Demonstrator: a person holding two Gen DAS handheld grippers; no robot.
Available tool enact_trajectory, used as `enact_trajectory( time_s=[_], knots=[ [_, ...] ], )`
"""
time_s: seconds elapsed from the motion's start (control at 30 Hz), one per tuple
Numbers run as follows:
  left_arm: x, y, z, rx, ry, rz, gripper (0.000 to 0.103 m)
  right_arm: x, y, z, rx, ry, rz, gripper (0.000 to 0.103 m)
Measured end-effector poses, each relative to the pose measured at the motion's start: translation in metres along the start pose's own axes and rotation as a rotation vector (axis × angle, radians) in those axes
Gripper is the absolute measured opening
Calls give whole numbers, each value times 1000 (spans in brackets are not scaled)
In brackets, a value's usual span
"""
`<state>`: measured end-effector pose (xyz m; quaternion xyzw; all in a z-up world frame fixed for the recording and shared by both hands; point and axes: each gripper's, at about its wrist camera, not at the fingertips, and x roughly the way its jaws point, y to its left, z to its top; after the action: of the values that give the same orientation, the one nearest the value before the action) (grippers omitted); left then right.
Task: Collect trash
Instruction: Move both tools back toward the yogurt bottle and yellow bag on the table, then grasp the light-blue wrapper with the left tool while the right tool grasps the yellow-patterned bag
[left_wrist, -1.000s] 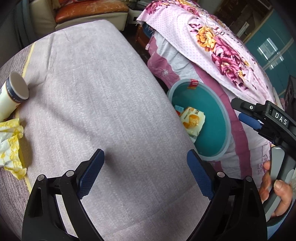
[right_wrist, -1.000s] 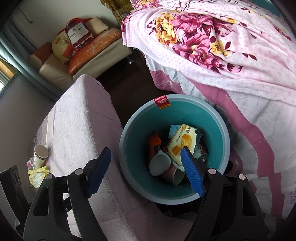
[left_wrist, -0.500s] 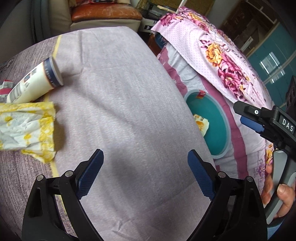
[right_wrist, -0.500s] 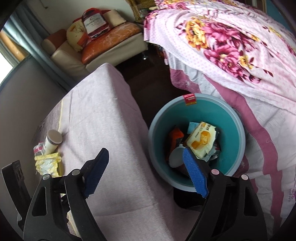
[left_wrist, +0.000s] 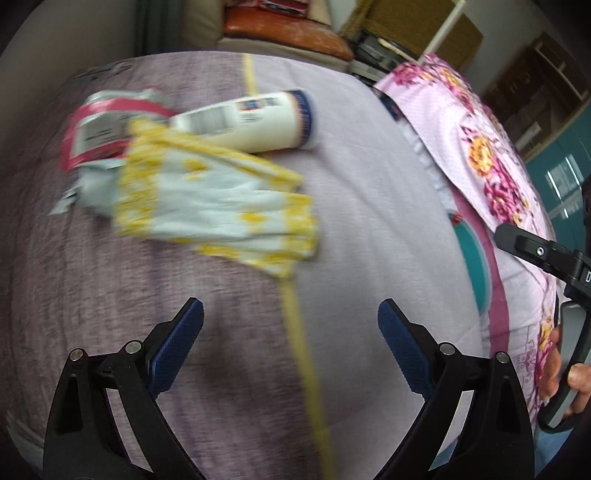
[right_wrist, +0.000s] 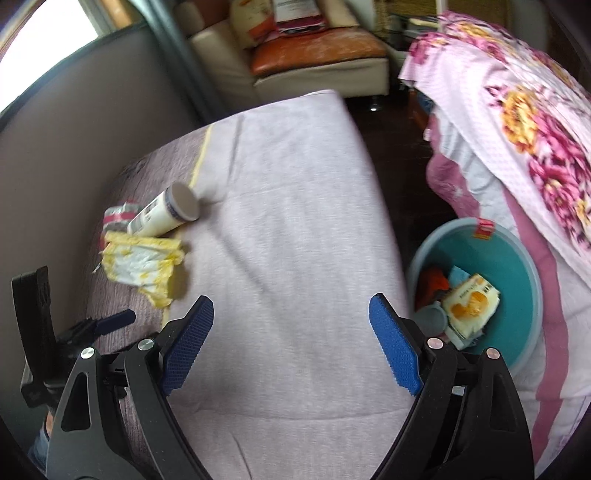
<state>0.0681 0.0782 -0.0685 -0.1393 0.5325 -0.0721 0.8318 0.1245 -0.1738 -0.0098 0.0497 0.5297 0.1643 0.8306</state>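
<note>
On the mauve-clothed table (left_wrist: 369, 206) lies a small pile of trash: a crumpled yellow-and-white wrapper (left_wrist: 218, 206) (right_wrist: 140, 266), a paper cup (left_wrist: 251, 122) (right_wrist: 166, 216) on its side, and a red-and-grey packet (left_wrist: 103, 129) (right_wrist: 118, 218) behind them. My left gripper (left_wrist: 290, 332) is open and empty, hovering just short of the wrapper. My right gripper (right_wrist: 291, 332) is open and empty over the bare cloth, with the pile to its far left. The teal bin (right_wrist: 436, 240) (left_wrist: 476, 258) stands on the floor to the right of the table and holds several discarded items.
A bed with a pink floral cover (right_wrist: 535, 147) crowds the bin from the right. A sofa with an orange cushion (right_wrist: 317, 51) sits beyond the table. A grey wall panel (right_wrist: 74, 129) runs along the table's left. A hand (left_wrist: 569, 369) holds the right gripper's handle.
Both grippers have swung left, away from the bin and across the table. In the left wrist view the trash pile has come much closer; the bin has slid toward the right edge.
</note>
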Motion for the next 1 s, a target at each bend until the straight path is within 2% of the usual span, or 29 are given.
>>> enact_trajectory(
  time_s=[0.27,0.37,0.5,0.7,1.0],
  knots=[
    [-25,87,-5,-131,-38,71,95,33,65,15,-138,52,42,82],
    [-34,110,-4,-148,-55,90,95,47,96,19,-244,65,95,82],
    [-41,139,2,-159,-70,102,95,73,139,24,-410,102,118,82],
    [-43,165,10,-174,-75,109,95,115,180,32,-578,183,113,82],
    [-43,169,17,-180,-76,100,95,145,205,25,-695,244,92,82]
  ],
)
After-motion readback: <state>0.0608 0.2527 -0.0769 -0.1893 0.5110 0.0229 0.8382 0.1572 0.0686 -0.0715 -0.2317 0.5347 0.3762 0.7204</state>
